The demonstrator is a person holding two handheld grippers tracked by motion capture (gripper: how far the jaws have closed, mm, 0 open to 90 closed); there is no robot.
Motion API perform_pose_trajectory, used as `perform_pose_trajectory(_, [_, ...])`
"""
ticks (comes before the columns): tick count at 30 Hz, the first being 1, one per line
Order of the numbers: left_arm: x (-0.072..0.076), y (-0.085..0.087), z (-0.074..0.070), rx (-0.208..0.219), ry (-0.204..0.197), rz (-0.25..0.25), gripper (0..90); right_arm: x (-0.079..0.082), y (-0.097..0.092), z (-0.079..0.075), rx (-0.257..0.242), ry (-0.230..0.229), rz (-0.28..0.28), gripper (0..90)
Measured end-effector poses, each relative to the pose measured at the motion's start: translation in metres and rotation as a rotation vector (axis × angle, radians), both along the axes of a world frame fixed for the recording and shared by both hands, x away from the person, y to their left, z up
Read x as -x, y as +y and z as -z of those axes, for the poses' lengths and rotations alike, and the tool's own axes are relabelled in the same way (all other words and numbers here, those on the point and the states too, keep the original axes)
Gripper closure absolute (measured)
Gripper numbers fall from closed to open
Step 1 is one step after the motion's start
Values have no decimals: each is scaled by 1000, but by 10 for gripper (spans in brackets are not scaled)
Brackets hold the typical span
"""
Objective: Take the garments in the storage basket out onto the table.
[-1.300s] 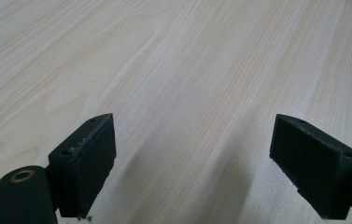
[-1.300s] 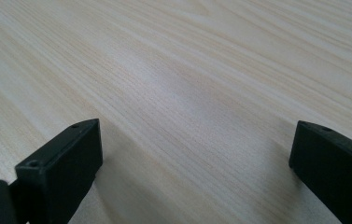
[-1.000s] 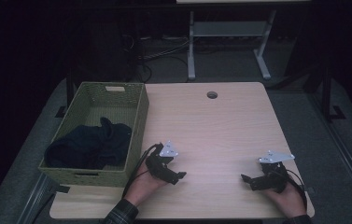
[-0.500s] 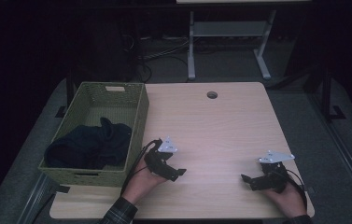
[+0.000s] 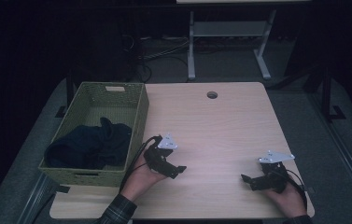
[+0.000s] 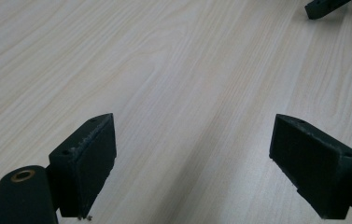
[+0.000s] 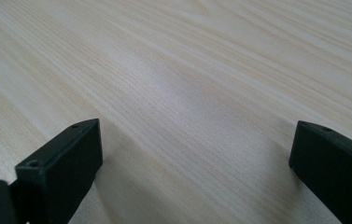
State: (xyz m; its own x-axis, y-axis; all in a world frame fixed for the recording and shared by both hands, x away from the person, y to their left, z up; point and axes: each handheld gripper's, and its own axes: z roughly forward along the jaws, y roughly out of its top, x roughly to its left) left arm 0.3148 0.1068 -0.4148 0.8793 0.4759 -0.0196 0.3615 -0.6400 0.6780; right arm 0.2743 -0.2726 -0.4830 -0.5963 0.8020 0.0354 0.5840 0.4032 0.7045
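My left gripper (image 5: 178, 170) rests low over the light wood table (image 5: 220, 126), just right of a green woven basket (image 5: 138, 116). In the left gripper view its jaws (image 6: 192, 163) stand wide apart with bare wood between them. My right gripper (image 5: 246, 178) sits near the table's front right corner, pointing left. In the right gripper view its jaws (image 7: 194, 168) are also spread wide over bare wood. A dark blue cloth (image 5: 89, 144) lies bunched inside the basket. A jaw tip of the right gripper (image 6: 325, 7) shows at the top right of the left gripper view.
A round cable hole (image 5: 212, 94) is in the table's far edge. Beyond the table stands a white desk frame (image 5: 229, 32) with cables (image 5: 164, 51) on the dark floor. The basket takes up the table's left side.
The left gripper has shifted slightly toward the basket and the table's front. The right gripper has stayed in place.
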Motion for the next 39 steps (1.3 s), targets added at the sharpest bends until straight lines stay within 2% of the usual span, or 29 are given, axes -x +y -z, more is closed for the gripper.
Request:
perform_pose_trajectory(5, [0,0,-6,4,2,6,144,0,0,0,0,0,0,24])
perform_pose_trajectory(7, [0,0,-10,-9,2,11,144,0,0,0,0,0,0,24])
perform_pose_trajectory(18, [-1,-1,-26,-22,-8,25,144,0,0,0,-2,1,-1,24])
perform_pose_trajectory(22, [-2,2,-32,-10,-9,23,144,0,0,0,-2,1,-1,24])
perform_pose_trajectory(39, [-7,16,-54,-11,-21,17,148,0,0,0,-2,1,-2,24])
